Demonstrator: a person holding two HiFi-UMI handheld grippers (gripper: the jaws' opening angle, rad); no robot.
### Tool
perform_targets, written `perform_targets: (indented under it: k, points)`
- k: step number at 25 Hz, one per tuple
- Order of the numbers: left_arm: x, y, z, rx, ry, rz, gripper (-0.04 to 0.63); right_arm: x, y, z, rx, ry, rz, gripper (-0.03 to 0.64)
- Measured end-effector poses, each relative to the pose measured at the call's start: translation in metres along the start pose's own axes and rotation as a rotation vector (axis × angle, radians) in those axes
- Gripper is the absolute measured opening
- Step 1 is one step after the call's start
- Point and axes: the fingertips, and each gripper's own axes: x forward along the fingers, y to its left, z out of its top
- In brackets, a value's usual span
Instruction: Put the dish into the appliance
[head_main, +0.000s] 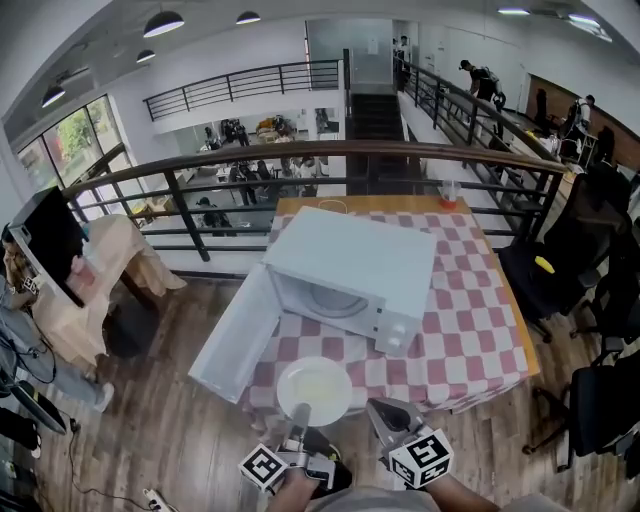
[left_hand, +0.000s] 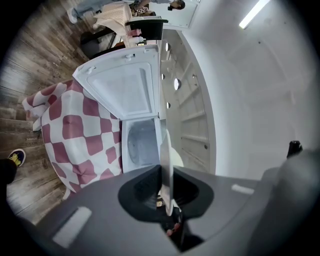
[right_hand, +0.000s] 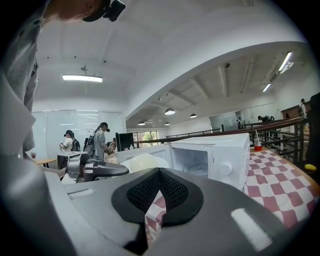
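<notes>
A white microwave (head_main: 350, 262) stands on the checked tablecloth (head_main: 470, 320) with its door (head_main: 238, 335) swung wide to the left and its cavity (head_main: 335, 298) facing me. Just in front of it a round white plate (head_main: 315, 388) hovers at the table's near edge, with my left gripper (head_main: 300, 412) shut on its near rim. In the left gripper view the plate (left_hand: 166, 170) shows edge-on between the jaws, the cavity (left_hand: 142, 142) beyond. My right gripper (head_main: 380, 408) is beside the plate on the right, shut and holding nothing. From the right gripper view I see the plate (right_hand: 142, 162) and microwave (right_hand: 215, 160).
A cup of red drink (head_main: 448, 195) sits at the table's far edge by a railing (head_main: 300, 155). Black office chairs (head_main: 560, 260) stand to the right. A dark monitor (head_main: 50, 245) on a draped table is at the left. People stand beyond.
</notes>
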Motion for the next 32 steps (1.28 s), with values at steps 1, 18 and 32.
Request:
perform_targets:
  k: [1,18,32]
  points:
    - [0.006,0.0,0.002,-0.004,0.005,-0.003,0.029,0.005,-0.002,0.001,-0.001,0.003,-0.003,-0.002]
    - [0.053,0.022,0.071,-0.045,0.004,0.01,0.029,0.093,-0.005,0.013,-0.051,0.069,0.016,-0.002]
    - [0.106,0.045,0.109,-0.04,0.067,0.053,0.029,0.157,-0.028,0.019,-0.029,0.056,-0.019,-0.002]
